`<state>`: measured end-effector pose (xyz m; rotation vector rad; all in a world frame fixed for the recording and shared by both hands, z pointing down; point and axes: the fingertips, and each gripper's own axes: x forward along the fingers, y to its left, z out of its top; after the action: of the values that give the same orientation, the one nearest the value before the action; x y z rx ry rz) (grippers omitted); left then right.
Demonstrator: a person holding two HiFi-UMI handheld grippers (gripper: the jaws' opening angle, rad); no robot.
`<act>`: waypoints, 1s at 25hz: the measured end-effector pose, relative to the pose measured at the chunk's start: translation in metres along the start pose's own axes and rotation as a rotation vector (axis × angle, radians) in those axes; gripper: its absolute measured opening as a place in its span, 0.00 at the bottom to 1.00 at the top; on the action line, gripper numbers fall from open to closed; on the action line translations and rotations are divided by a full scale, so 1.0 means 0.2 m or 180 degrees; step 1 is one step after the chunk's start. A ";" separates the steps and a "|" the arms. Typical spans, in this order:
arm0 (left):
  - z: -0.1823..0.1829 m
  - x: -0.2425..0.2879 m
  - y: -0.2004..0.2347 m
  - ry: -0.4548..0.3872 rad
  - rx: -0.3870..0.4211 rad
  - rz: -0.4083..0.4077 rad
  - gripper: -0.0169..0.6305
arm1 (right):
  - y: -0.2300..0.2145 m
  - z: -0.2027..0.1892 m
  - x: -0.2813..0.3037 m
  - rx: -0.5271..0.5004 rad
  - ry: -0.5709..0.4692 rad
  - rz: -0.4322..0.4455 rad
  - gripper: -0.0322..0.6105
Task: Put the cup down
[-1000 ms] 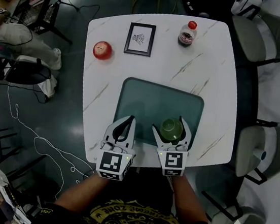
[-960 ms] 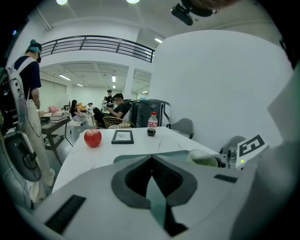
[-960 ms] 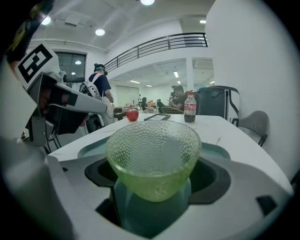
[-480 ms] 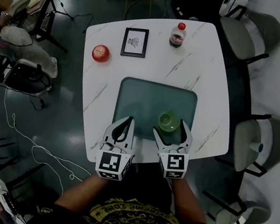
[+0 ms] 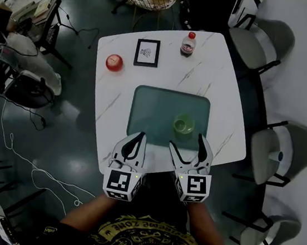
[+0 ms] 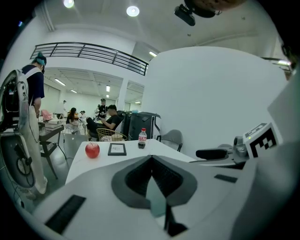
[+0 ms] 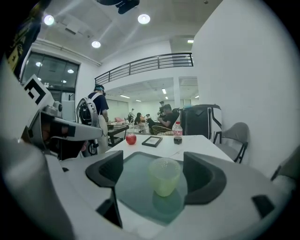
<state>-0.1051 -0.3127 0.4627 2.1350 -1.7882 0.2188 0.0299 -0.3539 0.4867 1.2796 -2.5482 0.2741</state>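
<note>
Ahead of the right hand-held gripper (image 5: 186, 147): a green cup (image 5: 184, 124) stands upright on a teal mat (image 5: 150, 105), just beyond the jaw tips and touching neither.
Right hand-held gripper: released, its jaws spread wide with nothing between them.
Left hand-held gripper (image 5: 138, 139): clenched on nothing, its jaws meeting in a point, beside its partner at the near edge of the counter (image 5: 226, 84).
Progress: the put-down looks done, with the cup resting on the mat under its own weight. At most, the right hand-held gripper needs drawing clear.
Cup: translucent pale green, probably plastic. It is round, tapers toward the base, sits mouth up and seems empty.
Mat: flat, smooth and dark teal with rounded corners, showing a faint reflection of the cup.
Counter: white with marble-like veins, square with rounded corners.
Far beyond both hand-held grippers: a red apple (image 5: 114, 62), a black-framed picture (image 5: 146, 52) lying flat, and a red-capped bottle (image 5: 188, 43) of dark drink.
</note>
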 end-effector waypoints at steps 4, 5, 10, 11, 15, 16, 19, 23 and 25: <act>0.04 -0.13 -0.03 -0.0084 0.0016 -0.0062 0.04 | 0.09 0.10 -0.14 0.0021 -0.0145 -0.0047 0.55; 0.05 -0.17 -0.03 -0.0111 0.0024 -0.0078 0.04 | 0.11 0.12 -0.17 0.0026 -0.0176 -0.0061 0.51; 0.08 -0.33 -0.05 -0.0199 0.0028 -0.0152 0.04 | 0.22 0.18 -0.33 0.0034 -0.0233 -0.0138 0.31; 0.08 -0.36 -0.05 -0.0220 0.0032 -0.0170 0.04 | 0.24 0.19 -0.36 0.0033 -0.0237 -0.0166 0.23; 0.09 -0.51 -0.07 -0.0271 0.0021 -0.0243 0.04 | 0.35 0.20 -0.48 0.0075 -0.0245 -0.0219 0.06; 0.08 -0.55 -0.09 -0.0277 0.0010 -0.0255 0.04 | 0.37 0.19 -0.51 0.0096 -0.0236 -0.0216 0.06; 0.06 -0.65 -0.14 -0.0267 -0.0020 -0.0300 0.04 | 0.43 0.19 -0.62 0.0103 -0.0215 -0.0214 0.06; 0.05 -0.77 -0.20 -0.0234 -0.0023 -0.0402 0.04 | 0.51 0.21 -0.74 0.0072 -0.0200 -0.0200 0.06; 0.03 -0.83 -0.24 -0.0224 -0.0044 -0.0449 0.04 | 0.54 0.22 -0.79 0.0080 -0.0219 -0.0186 0.06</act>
<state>-0.0917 -0.1554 0.3937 2.2738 -1.6620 0.0967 0.0261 -0.1831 0.3884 1.3933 -2.5666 0.2552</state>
